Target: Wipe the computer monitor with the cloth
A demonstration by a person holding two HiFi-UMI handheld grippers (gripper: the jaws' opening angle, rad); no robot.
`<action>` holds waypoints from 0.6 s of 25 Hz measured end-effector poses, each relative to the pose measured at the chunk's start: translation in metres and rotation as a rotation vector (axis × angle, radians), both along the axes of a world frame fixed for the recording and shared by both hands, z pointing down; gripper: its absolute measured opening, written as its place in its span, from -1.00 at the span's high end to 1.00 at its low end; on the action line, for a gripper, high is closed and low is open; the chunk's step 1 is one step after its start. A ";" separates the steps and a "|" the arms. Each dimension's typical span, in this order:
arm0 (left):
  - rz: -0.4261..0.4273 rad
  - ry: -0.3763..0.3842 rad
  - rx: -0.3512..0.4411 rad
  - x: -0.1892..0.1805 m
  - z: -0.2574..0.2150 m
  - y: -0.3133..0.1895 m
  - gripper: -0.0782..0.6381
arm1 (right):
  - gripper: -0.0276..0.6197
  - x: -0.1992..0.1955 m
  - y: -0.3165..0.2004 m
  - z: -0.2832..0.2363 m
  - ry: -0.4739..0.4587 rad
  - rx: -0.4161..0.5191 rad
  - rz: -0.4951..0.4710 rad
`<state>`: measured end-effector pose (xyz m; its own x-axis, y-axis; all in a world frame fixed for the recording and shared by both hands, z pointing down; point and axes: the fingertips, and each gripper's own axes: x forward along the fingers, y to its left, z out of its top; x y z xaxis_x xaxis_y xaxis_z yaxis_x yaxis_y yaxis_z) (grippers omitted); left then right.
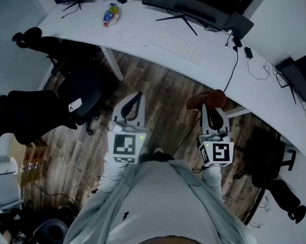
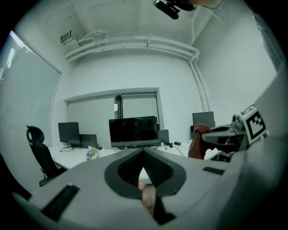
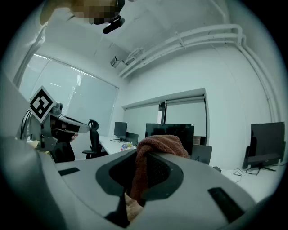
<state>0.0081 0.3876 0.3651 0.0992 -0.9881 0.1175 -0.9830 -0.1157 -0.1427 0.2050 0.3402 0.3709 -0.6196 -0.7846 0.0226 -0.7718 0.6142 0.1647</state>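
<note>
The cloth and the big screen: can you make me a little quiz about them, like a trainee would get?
1. True or false: the right tongs are pinching the reddish cloth.
2. Pick one. The cloth is: A touching the monitor; B lying on the floor; C held up, away from the monitor.
3. Fill the gap: the white keyboard lies on the ____.

Key
1. True.
2. C.
3. Desk.
</note>
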 end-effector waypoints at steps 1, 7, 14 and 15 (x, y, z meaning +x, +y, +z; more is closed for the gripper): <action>-0.003 -0.001 0.001 0.001 0.000 0.000 0.73 | 0.75 0.003 -0.001 0.000 0.003 0.005 0.006; -0.026 -0.005 -0.004 0.009 0.007 0.002 0.73 | 0.75 0.018 -0.003 0.005 -0.018 -0.001 0.016; -0.060 -0.001 -0.013 0.006 0.011 -0.010 0.73 | 0.75 0.022 -0.020 0.013 -0.031 -0.021 0.001; -0.062 -0.002 -0.010 0.004 0.011 -0.014 0.73 | 0.75 0.020 -0.024 0.013 -0.034 -0.023 -0.001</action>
<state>0.0124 0.3732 0.3758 0.0376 -0.9911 0.1279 -0.9880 -0.0561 -0.1440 0.2251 0.3159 0.3843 -0.6213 -0.7833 0.0198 -0.7759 0.6185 0.1242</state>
